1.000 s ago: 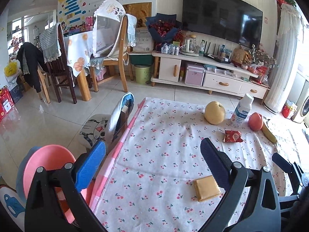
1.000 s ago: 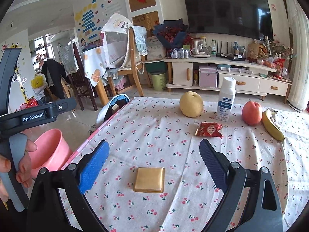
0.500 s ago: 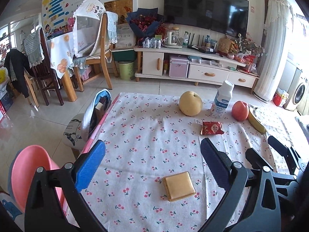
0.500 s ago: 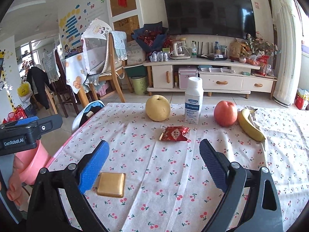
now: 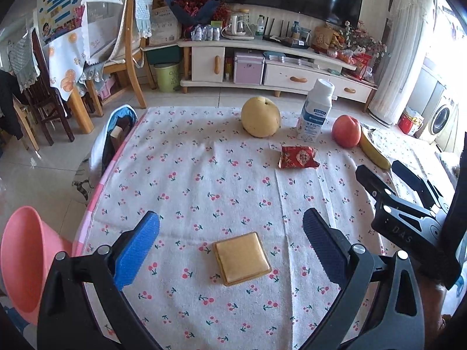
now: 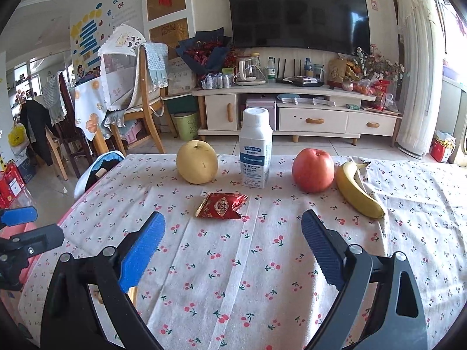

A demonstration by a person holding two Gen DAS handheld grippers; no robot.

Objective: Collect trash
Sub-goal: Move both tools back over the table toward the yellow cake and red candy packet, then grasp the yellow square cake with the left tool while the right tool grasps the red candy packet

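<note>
The left gripper (image 5: 230,243) is wide open above the near part of the table (image 5: 204,175), and it holds nothing. A flat gold packet (image 5: 241,258) lies on the cherry cloth between its fingers, not touched. The right gripper (image 6: 233,240) is also wide open and empty, with a red wrapper (image 6: 221,206) lying just beyond its fingertips. Farther on the table stand a pear (image 6: 197,162), a white bottle (image 6: 255,148), an apple (image 6: 313,170) and a banana (image 6: 357,192). A pink bin (image 5: 23,259) is beside the table at the near left.
</note>
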